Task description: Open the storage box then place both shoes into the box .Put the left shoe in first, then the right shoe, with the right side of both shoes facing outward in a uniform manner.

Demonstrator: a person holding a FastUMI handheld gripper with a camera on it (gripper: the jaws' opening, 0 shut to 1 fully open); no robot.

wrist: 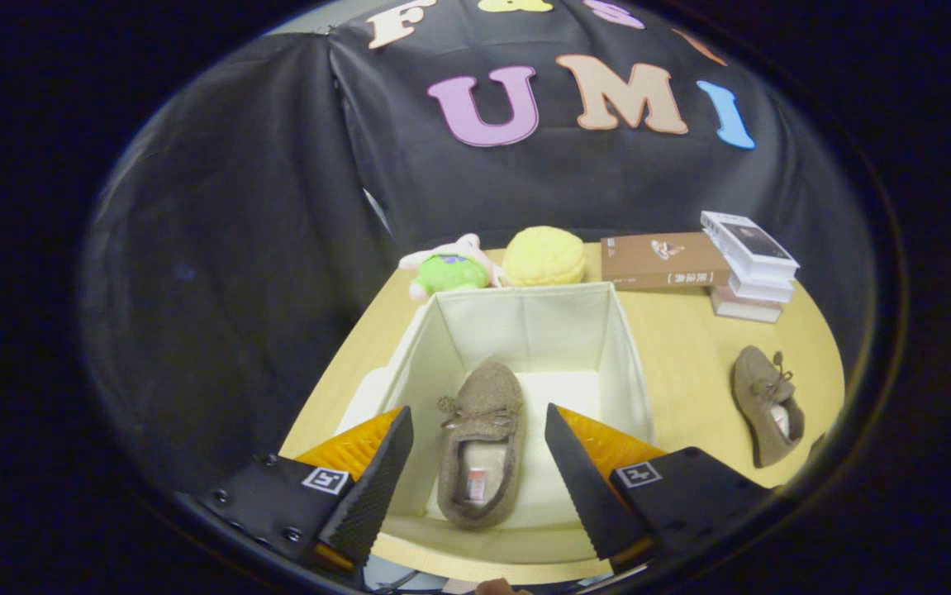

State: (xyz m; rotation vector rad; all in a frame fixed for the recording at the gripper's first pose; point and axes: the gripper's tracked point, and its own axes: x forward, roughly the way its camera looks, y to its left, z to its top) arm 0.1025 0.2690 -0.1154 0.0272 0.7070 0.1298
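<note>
A cream fabric storage box (pixel 630 364) stands open on the wooden table. One brown moccasin shoe (pixel 481 438) lies flat on the box floor, toe pointing away from me. My gripper (pixel 477 459) hovers above the box, open, its fingers wide apart on either side of that shoe and not touching it. The second brown shoe (pixel 764 401) lies on the table to the right of the box, toe away.
Behind the box sit a green and pink plush toy (pixel 446 271) and a yellow plush (pixel 544 256). A brown book (pixel 661 260) and a stack of books (pixel 752 264) lie at the back right. Black cloth walls enclose the table (pixel 690 347).
</note>
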